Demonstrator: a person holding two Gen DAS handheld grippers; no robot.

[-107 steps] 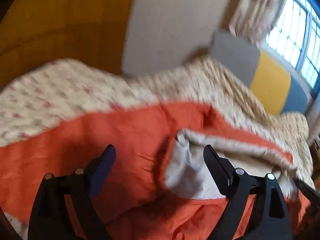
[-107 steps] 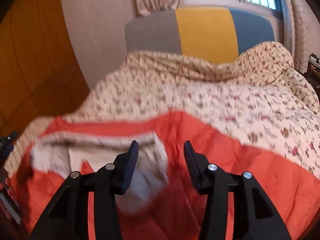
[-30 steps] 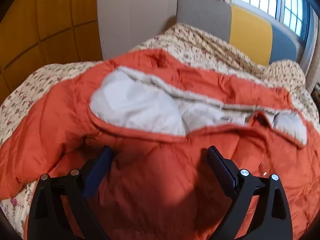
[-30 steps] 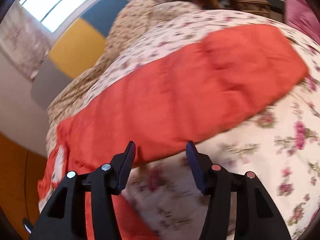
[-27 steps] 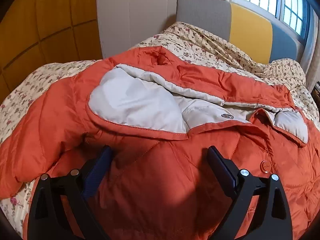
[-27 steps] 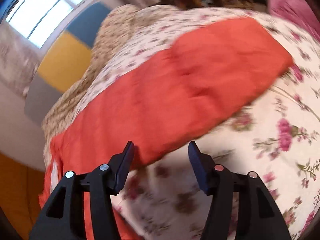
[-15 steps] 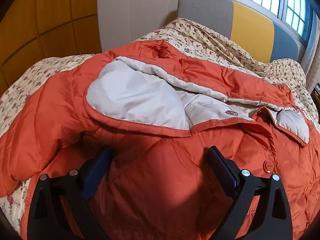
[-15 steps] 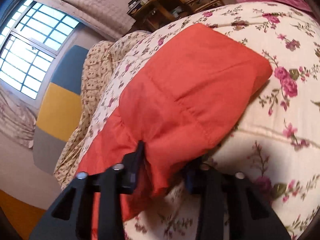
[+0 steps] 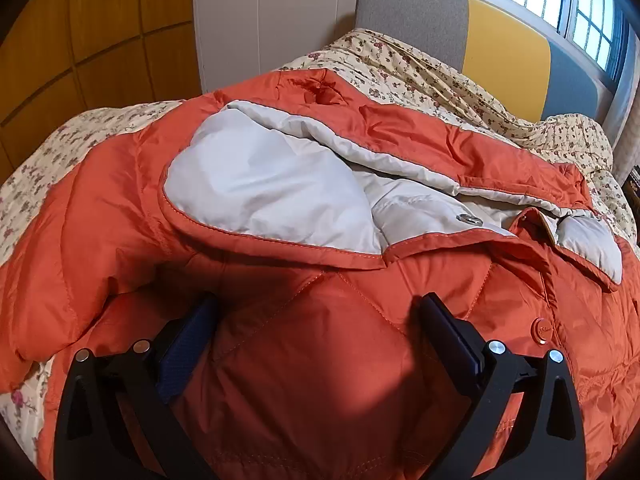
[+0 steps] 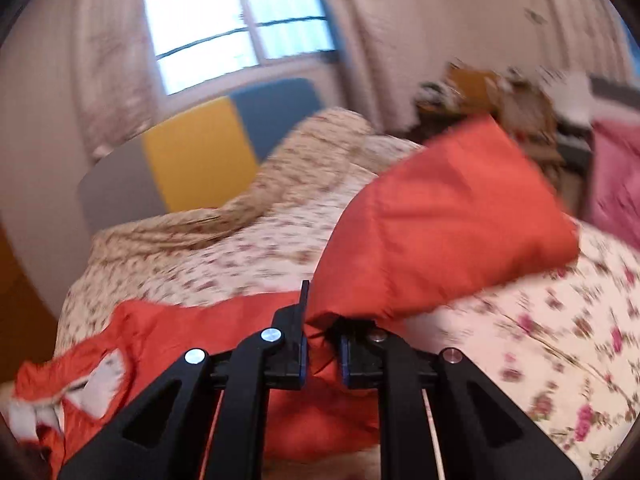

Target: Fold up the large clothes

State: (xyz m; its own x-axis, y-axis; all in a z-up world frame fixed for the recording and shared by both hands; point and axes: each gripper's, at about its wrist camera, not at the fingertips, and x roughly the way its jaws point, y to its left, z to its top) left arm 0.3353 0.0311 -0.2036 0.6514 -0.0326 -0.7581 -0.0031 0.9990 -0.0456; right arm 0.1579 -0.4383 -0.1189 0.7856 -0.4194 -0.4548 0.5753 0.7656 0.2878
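Orange quilted nylon, puffy: the jacket (image 9: 328,360) lies front-up across the floral quilt (image 9: 420,80) of the bed, collar and pale grey lining (image 9: 260,192) toward 12 o'clock in the left wrist view, a snap button (image 9: 542,330) at 3 o'clock.

Left gripper (image 9: 318,336): jaws spread wide, straddling a bulge of chest fabric, nothing pinched. Pressing on it or just above, cannot tell.

Right gripper (image 10: 322,344): jaws pressed together on the sleeve (image 10: 448,224), near its lower seam. Sleeve is raised off the quilt, cuff end toward 2 o'clock. This view is blurred.

Handling, as judged:
- Light for its bulk; the sleeve holds its shape in the air, so the filling gives some body.
- Soft, springy; folds will likely puff back unless pressed flat.
- Shell looks slick; a shallow pinch may slide off. Take a deep bite of fabric, ideally over a stitched seam or hem.
- Good holds: cuff, shoulder seam, collar edge, bottom hem.
- Not fragile; mind the snaps.
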